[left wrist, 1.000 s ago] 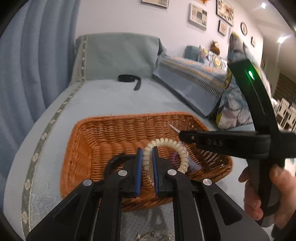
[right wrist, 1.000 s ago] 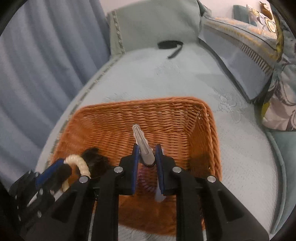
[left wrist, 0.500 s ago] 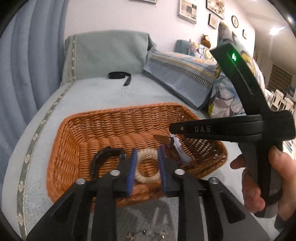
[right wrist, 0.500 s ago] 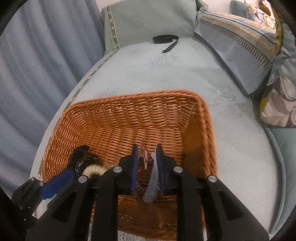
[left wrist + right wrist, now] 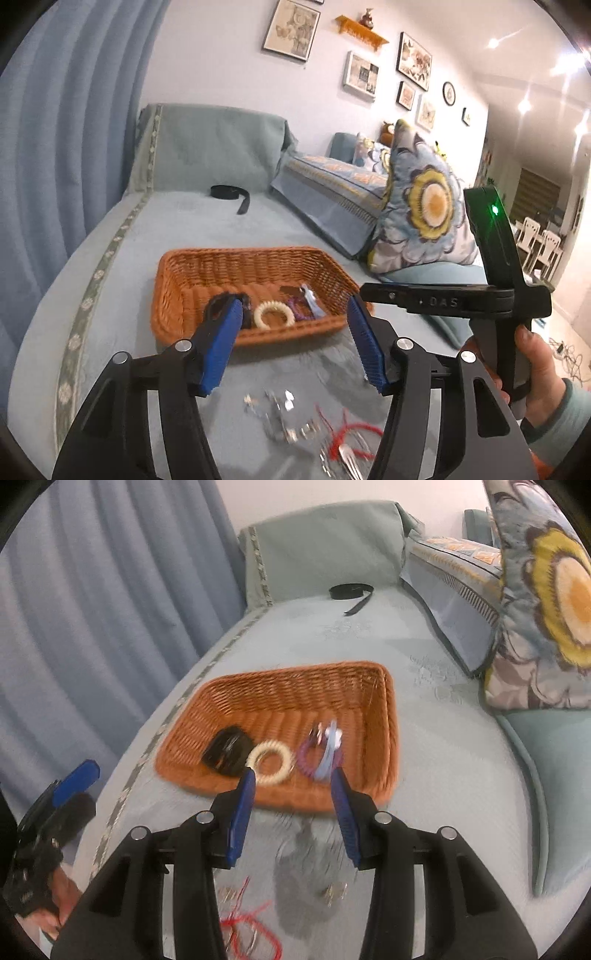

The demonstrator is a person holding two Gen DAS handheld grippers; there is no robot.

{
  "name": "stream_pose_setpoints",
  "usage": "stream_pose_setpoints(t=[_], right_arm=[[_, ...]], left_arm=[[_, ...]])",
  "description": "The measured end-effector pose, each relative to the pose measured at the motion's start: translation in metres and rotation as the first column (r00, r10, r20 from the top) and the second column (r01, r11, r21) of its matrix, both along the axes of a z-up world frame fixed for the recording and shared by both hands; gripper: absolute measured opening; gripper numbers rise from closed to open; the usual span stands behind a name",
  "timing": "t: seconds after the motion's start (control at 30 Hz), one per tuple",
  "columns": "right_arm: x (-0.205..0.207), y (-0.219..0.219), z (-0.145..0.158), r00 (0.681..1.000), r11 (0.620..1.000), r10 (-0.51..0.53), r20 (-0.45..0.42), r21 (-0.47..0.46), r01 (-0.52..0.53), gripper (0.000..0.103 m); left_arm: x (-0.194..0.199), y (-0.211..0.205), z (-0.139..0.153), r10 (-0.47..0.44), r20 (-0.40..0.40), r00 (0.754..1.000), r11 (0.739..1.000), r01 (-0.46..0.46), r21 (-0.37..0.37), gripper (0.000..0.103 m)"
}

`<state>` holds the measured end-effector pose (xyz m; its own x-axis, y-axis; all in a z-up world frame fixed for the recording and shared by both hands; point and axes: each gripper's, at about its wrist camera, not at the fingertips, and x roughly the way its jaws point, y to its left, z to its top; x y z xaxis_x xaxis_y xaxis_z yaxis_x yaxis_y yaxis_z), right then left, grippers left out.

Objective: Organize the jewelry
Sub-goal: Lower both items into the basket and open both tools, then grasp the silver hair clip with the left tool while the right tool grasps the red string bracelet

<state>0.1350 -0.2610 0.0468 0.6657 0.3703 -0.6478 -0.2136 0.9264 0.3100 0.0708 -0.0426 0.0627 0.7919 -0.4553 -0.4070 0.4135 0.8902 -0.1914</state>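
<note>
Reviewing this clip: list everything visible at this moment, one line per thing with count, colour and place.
wicker basket: one, orange-brown, on the sofa seat.
coil hair tie: one, cream, in the basket's near part.
black hair accessory: one, in the basket, left of the cream coil.
purple coil tie: one, in the basket, right of the cream coil.
pale blue clip: one, lying over the purple coil.
red cord: one, on the seat, nearer than the basket.
small silver pieces: several, scattered by the red cord.
black strap: one, far end of the seat.
floral cushion: one, blue and yellow, right of the basket.
curtain: blue, left.
framed pictures: several, on the wall.
left gripper: black, blue pads, jaws opening, nothing between.
right gripper: same, opening, empty.
hand: holding the right gripper's handle.
</note>
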Motion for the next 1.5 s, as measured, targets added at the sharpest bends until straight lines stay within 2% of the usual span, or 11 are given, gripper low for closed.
stream_pose_setpoints(t=[0.13,0.3,0.53,0.67,0.73,1.0,1.1,1.2,1.23,1.33,1.5], right_arm=[[-0.041,-0.001,-0.009,1.000,1.000,0.010,0.022,0.011,-0.010,0.039],[-0.079,0.007,-0.035,0.999,0.999,0.031,0.012,0.012,-0.031,0.039],[-0.096,0.021,-0.065,0.998,0.998,0.067,-0.014,-0.008,-0.068,0.039],[-0.097,0.027,-0.078,0.995,0.995,0.091,-0.035,-0.033,-0.092,0.039],[-0.095,0.029,-0.085,0.993,0.994,0.105,-0.058,-0.030,-0.107,0.032],[-0.092,0.036,-0.099,0.991,0.991,0.103,-0.086,-0.080,-0.110,0.030],[-0.089,0.038,-0.104,0.990,0.989,0.099,-0.098,-0.099,-0.108,0.023],[-0.089,0.039,-0.105,0.990,0.988,0.101,-0.093,-0.109,-0.111,0.022],[-0.089,0.040,-0.105,0.990,0.987,0.105,-0.093,-0.115,-0.116,0.018],[-0.089,0.044,-0.108,0.990,0.982,0.101,-0.101,-0.148,-0.116,0.005],[-0.090,0.039,-0.105,0.992,0.984,0.094,-0.089,-0.143,-0.107,0.003]], left_arm=[[-0.031,0.007,-0.010,-0.003,-0.018,1.000,1.000,0.003,-0.021,0.057],[-0.060,0.008,-0.039,-0.017,-0.075,0.997,0.999,0.014,-0.035,0.057],[-0.073,-0.005,-0.073,-0.066,-0.148,0.987,0.997,0.061,-0.036,0.055],[-0.073,-0.019,-0.091,-0.120,-0.187,0.975,0.992,0.123,0.001,0.055],[-0.069,-0.029,-0.102,-0.138,-0.215,0.967,0.988,0.149,0.036,0.051],[-0.067,-0.047,-0.120,-0.150,-0.251,0.956,0.976,0.184,0.118,0.047],[-0.064,-0.050,-0.123,-0.150,-0.258,0.954,0.975,0.186,0.121,0.040],[-0.063,-0.054,-0.127,-0.137,-0.269,0.953,0.973,0.180,0.144,0.036],[-0.062,-0.055,-0.129,-0.128,-0.274,0.953,0.972,0.175,0.157,0.033],[-0.060,-0.057,-0.132,-0.122,-0.289,0.950,0.970,0.176,0.169,0.014],[-0.060,-0.056,-0.132,-0.115,-0.288,0.951,0.972,0.168,0.164,0.011]])
